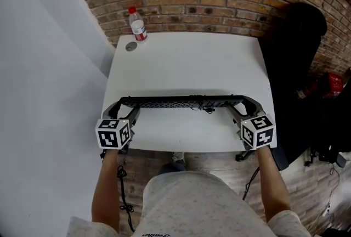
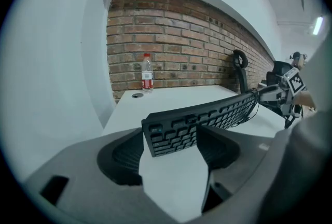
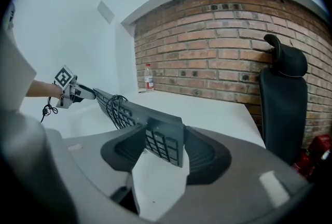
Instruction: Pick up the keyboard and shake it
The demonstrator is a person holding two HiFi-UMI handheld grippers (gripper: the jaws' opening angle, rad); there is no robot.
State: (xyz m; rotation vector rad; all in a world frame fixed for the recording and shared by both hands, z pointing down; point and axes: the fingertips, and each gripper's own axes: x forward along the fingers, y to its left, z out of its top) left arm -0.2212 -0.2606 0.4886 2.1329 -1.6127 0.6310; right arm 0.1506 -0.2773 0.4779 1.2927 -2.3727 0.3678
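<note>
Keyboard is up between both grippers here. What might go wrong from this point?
1. The left gripper and right gripper pinch only the very ends of the keyboard; shaking may let it slip onto the table.
2. The loose cable bundled on it might swing or snag.

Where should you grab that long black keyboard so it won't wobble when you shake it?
I'd say at its two short ends, one claw coming in from each side. The keyboard is long, thin and flat, so an end fits inside a claw, and holding both ends should stop it drooping. Here the left claw pinches one end, the right claw the other.
</note>
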